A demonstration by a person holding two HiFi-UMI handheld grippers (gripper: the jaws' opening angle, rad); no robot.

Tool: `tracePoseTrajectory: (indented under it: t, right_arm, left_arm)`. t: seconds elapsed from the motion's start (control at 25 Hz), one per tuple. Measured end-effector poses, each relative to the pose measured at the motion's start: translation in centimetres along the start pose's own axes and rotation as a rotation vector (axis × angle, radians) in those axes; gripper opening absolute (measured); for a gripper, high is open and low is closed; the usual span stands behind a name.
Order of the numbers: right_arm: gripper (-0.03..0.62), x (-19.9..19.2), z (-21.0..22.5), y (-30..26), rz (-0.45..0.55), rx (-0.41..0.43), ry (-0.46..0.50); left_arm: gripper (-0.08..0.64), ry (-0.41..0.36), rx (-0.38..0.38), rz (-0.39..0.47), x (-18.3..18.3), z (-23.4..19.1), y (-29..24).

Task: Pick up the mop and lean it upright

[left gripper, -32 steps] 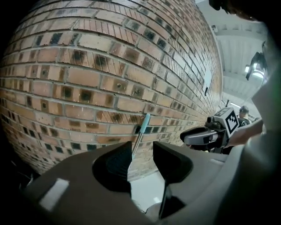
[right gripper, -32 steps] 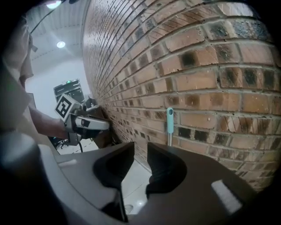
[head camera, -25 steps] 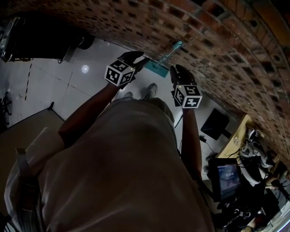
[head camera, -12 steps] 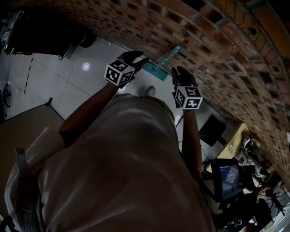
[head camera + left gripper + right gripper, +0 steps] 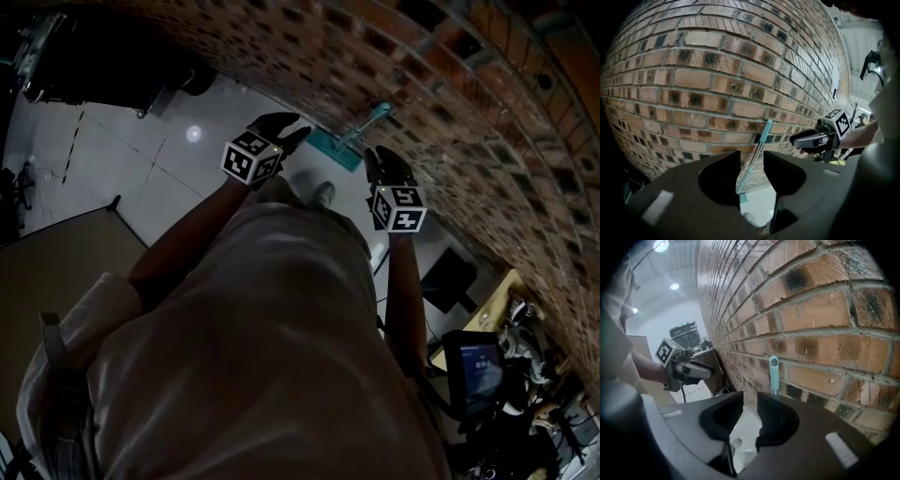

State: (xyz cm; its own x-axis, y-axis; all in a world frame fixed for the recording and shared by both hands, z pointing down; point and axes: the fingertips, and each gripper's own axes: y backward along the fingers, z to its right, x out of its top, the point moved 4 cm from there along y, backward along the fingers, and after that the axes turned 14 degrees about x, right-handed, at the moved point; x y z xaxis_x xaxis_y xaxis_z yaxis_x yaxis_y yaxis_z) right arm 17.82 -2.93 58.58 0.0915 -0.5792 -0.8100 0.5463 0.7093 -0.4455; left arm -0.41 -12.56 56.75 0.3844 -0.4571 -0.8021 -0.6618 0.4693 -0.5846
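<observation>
The mop (image 5: pixel 368 123) leans upright on the wall (image 5: pixel 450 94), just ahead. The left gripper (image 5: pixel 292 125) and the nearer right gripper (image 5: pixel 382 156) are slightly open, empty.

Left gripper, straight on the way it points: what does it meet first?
Probably the teal-handled metal mop leaning on the red brick wall: its shaft lines up in the gap of the left gripper. Depth unclear; the wall is just behind.

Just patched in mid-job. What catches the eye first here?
A teal-handled mop leans upright against the brick wall, its head on the pale floor. The left hand-held gripper and right hand-held gripper hover before it, jaws apart, neither gripping it.
</observation>
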Motion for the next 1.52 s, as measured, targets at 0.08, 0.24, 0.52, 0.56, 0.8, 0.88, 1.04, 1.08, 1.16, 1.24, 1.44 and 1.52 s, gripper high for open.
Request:
tracePoseTrajectory:
  t: [0.08,0.24,0.52,0.56,0.8,0.88,1.04,1.08,1.16,1.24,1.44,1.52]
  right_arm:
    - [0.087,-0.5,0.1,-0.3,-0.011,-0.012,-0.002]
    - [0.087,-1.6,0.8,-1.4,-0.030,-0.056,-0.014]
    - [0.094,-5.3,4.1,-3.9,-0.081,-0.171,-0.058]
    - [0.099,-5.6,4.5,-4.5,-0.084,-0.178,-0.061]
    - [0.122,-8.0,7.3,-8.2,-0.139,-0.174,-0.067]
    - [0.133,-8.9,8.3,-9.5,-0.173,-0.170,-0.064]
    - [0.141,-10.9,10.2,-11.8,-0.244,-0.169,-0.065]
    - [0.141,-11.3,10.6,-12.2,-0.256,-0.175,-0.070]
    - [0.141,-12.0,11.3,-12.7,-0.273,-0.194,-0.084]
    - [0.141,-13.0,12.1,-13.2,-0.287,-0.213,-0.101]
    - [0.141,-14.6,13.2,-14.6,-0.296,-0.207,-0.106]
    - [0.141,-14.9,13.6,-15.2,-0.311,-0.194,-0.100]
  left_arm:
    - [0.172,-0.012,-0.020,-0.014,-0.2,0.0,0.0]
    - [0.172,-0.053,-0.063,-0.040,-0.5,-0.3,-0.6]
    - [0.173,-0.103,-0.100,-0.056,0.1,-0.9,-1.0]
    - [0.173,-0.107,-0.101,-0.059,0.1,-1.1,-1.1]
    - [0.173,-0.141,-0.094,-0.052,0.6,-1.5,-1.3]
    - [0.173,-0.140,-0.093,-0.056,0.9,-1.5,-1.3]
    - [0.173,-0.141,-0.086,-0.057,1.2,-1.8,-0.9]
    - [0.173,-0.140,-0.087,-0.057,1.2,-1.8,-0.8]
    - [0.173,-0.145,-0.089,-0.058,1.2,-2.1,-0.5]
    - [0.173,-0.149,-0.084,-0.059,1.2,-2.4,-0.1]
    - [0.176,-0.138,-0.066,-0.056,1.3,-3.0,0.7]
    - [0.178,-0.137,-0.053,-0.067,1.1,-3.5,1.0]
